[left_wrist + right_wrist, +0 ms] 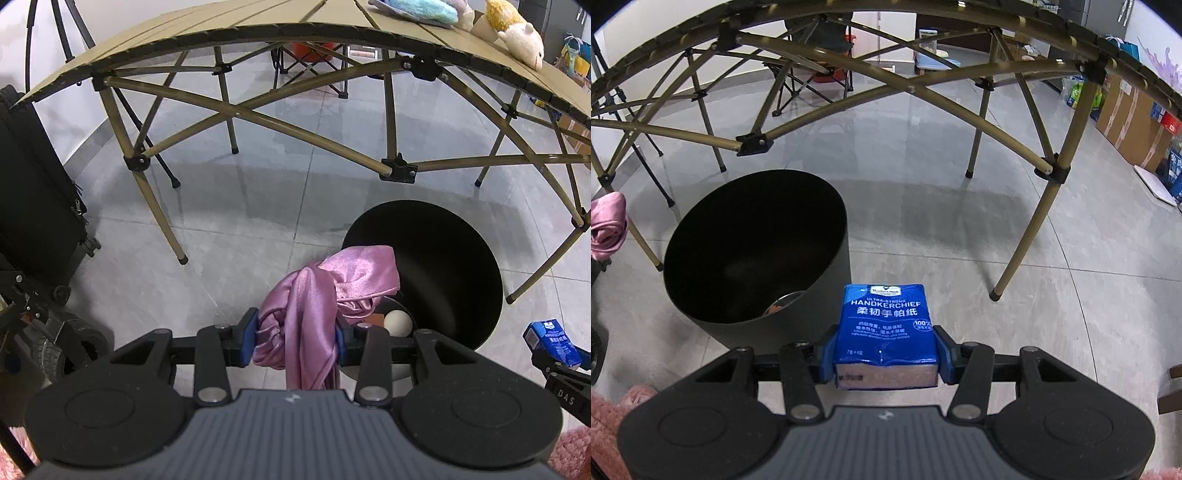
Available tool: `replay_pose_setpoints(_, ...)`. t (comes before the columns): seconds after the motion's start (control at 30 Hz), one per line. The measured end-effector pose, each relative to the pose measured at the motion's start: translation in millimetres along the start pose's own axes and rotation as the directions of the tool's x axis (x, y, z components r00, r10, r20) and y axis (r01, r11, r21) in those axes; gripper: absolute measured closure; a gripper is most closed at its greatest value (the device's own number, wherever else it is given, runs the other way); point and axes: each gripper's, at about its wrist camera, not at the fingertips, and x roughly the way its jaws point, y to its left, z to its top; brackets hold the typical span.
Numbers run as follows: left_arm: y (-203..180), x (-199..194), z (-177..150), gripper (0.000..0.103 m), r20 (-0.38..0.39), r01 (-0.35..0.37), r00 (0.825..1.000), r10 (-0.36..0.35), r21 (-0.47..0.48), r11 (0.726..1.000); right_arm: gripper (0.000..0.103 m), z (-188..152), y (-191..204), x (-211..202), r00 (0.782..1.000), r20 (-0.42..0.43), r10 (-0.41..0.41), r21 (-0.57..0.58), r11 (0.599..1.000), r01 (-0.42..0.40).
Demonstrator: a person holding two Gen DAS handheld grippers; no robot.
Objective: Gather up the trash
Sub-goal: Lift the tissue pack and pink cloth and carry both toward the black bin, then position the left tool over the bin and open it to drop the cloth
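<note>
A glossy grey tiled floor (923, 155) runs beneath a folding camp worktop (229, 48) of tan slats on crossed metal legs. A round black bin (812, 306) stands on the floor before the worktop. The left gripper (297, 332) has its blue-padded fingers (250, 332) pinching a crumpled pink satin cloth (314, 295), which hangs over the bin's near rim. The right gripper (886, 358) clamps a blue packet of handkerchief tissues (886, 321) just beside the bin's outer wall. A pale ball (398, 322) lies inside the bin.
</note>
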Motion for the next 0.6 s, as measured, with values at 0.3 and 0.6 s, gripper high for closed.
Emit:
replay_pose_setpoints(0.3, -17.3, 7.4, 12.1, 0.064, -0.025, 0.017, 1.000, -0.017, 0.005, 1.000, 0.053, -0.2, -9.7, 10.6, 1.000, -0.025, -0.011, 0.032, 0.999, 0.012)
replay_pose_setpoints(0.6, -45.9, 12.3, 19.2, 0.064, -0.041, 0.047, 0.998, -0.045, 0.042, 0.998, 0.053, -1.6, -25.9, 17.1, 0.999, -0.034, -0.022, 0.071, 0.997, 0.024)
